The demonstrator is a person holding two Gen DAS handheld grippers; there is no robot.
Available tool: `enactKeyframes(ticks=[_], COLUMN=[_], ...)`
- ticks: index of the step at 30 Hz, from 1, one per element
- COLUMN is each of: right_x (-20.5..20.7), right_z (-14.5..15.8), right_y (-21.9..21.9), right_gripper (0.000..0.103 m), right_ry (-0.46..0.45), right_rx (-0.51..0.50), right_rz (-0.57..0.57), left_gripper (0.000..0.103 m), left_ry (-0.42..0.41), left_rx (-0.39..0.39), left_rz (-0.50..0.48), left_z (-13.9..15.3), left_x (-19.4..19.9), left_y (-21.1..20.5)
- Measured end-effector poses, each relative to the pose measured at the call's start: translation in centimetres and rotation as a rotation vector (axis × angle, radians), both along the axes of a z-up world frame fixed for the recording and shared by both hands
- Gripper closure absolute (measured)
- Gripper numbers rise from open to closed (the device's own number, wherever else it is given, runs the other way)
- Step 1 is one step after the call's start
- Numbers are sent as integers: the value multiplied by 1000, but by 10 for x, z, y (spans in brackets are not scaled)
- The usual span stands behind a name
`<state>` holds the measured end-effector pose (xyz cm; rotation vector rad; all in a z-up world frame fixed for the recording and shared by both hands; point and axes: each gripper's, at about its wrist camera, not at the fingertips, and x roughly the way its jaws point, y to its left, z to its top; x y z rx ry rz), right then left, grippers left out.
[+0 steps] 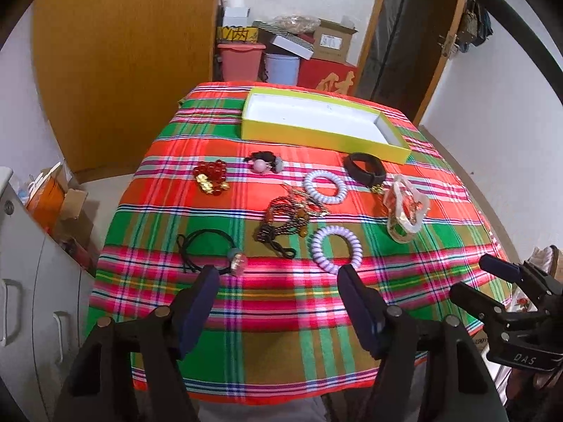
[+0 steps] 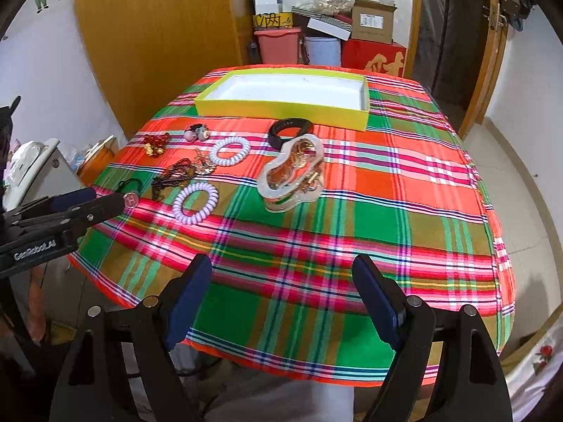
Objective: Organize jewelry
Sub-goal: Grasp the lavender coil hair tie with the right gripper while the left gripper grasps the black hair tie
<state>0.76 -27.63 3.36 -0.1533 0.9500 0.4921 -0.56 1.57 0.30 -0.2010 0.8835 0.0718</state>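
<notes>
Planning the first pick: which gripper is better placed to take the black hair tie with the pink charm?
Left. The left gripper hangs open right beside the black hair tie; the right gripper faces bare cloth, farther away.

White walls close in a small room lit evenly. A tall wooden wardrobe stands at the back left, and a wood-framed doorway opens dark at the back right. Between them, boxes and plastic bins are stacked against the wall. A grey cabinet sits at the left. The floor is pale tile.
</notes>
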Motion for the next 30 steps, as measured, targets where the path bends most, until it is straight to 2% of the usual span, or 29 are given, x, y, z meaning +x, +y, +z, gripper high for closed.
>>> enactKeyframes(ticks=[13,16,18,20,23,30], right_x=[10,14,18,22,28,35], right_z=[-8,-13,-18,-23,-29,-43], right_y=[37,48,55,63,74,92], right_gripper=[23,27,29,34,38,49], right_ry=[22,37,52,68,86,116], right_rx=[14,13,11,11,11,2], right_rz=[68,82,86,90,92,88], left_gripper=[36,45,47,53,56,71], left_ry=[14,25,27,24,13,16], left_rx=[-25,-36,-45,-56,-74,-60], left_rz=[64,64,60,39,-9,-79], left_z=[-17,-23,-25,-27,-29,-35], left_x=[7,10,11,12,13,18], left_y=[40,47,50,50,46,39])
